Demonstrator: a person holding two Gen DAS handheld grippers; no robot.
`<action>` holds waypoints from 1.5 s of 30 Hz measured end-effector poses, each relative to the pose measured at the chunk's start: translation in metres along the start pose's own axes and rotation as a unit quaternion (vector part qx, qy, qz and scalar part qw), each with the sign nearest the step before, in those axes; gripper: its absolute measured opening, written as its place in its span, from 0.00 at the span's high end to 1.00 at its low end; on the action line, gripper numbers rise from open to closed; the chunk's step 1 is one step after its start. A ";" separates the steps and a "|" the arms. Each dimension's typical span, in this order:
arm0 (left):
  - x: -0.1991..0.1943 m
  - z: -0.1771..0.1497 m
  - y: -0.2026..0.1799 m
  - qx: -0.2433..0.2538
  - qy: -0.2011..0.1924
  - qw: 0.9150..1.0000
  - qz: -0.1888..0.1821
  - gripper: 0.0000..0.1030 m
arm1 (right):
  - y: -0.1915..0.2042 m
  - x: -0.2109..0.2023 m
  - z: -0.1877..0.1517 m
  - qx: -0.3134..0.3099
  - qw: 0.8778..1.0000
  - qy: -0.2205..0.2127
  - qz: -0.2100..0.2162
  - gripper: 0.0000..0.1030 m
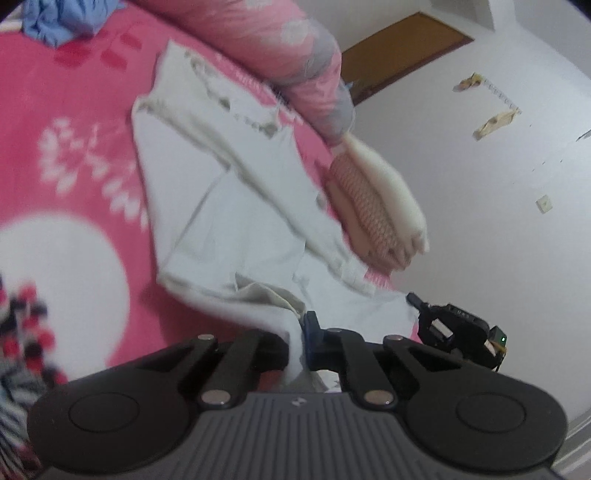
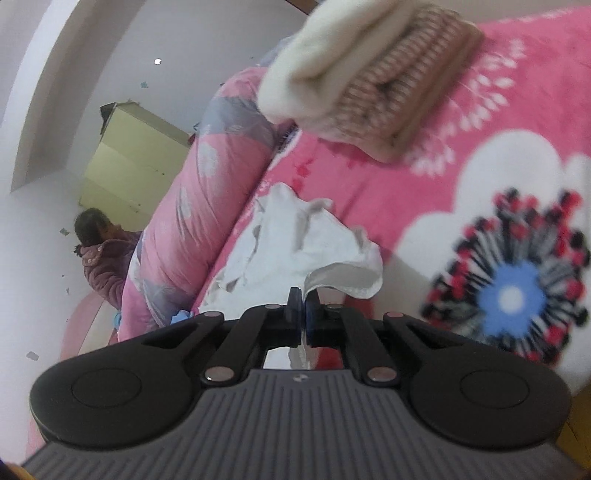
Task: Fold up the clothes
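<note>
One white garment (image 1: 236, 206) lies spread on my pink bed (image 1: 74, 92). My left gripper (image 1: 295, 332) is closed on its near edge; my right gripper (image 2: 301, 314) is pinched tight on another edge. Beside the garment: one folded stack (image 1: 373, 199), cream over patterned pieces. Past it: one rolled quilt (image 2: 177, 221), one blue cloth (image 1: 55, 18). No legible writing.
</note>
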State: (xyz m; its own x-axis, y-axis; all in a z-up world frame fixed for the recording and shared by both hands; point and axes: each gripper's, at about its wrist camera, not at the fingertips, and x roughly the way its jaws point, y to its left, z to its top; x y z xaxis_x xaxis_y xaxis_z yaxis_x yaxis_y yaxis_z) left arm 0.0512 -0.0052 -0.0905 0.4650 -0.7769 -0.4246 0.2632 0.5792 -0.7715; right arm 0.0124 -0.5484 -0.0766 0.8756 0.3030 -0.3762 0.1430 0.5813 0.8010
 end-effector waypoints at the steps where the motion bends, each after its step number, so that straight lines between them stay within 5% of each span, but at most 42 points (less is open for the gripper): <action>1: -0.001 0.006 0.000 0.001 -0.006 1.000 -0.001 0.94 | 0.005 0.003 0.003 -0.004 1.000 -0.001 0.002 1.00; 14: 0.011 0.097 0.021 -0.007 -0.064 0.998 0.010 0.95 | 0.055 0.072 0.047 -0.045 0.999 -0.004 0.024 1.00; 38: 0.104 0.280 0.124 -0.062 -0.114 0.990 0.050 0.96 | 0.089 0.313 0.150 -0.097 0.995 0.013 0.036 1.00; 39: 0.108 0.287 0.129 -0.071 -0.116 0.989 0.056 0.93 | 0.091 0.325 0.157 -0.095 0.995 0.013 0.042 1.00; 41: 0.117 0.303 0.140 -0.089 -0.119 0.987 0.069 0.57 | 0.089 0.353 0.169 -0.074 0.996 0.020 0.052 0.96; 42: 0.121 0.310 0.145 -0.098 -0.120 0.985 0.075 0.49 | 0.085 0.370 0.175 -0.056 0.997 0.018 0.042 0.95; 44: 0.128 0.322 0.156 -0.118 -0.122 0.982 0.086 0.42 | 0.076 0.401 0.180 -0.049 0.998 0.042 -0.001 0.78; 45: 0.129 0.323 0.160 -0.131 -0.123 0.980 0.089 0.40 | 0.072 0.412 0.180 -0.048 0.997 0.050 -0.042 0.59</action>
State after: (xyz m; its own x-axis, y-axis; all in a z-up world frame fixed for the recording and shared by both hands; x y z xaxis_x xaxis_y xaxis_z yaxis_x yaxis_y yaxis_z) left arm 0.4264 0.0676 -0.1157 0.6816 -0.5680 -0.4613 -0.0520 0.5912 -0.8048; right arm 0.4664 -0.5178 -0.0905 0.8120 0.3209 -0.4874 0.1639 0.6762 0.7182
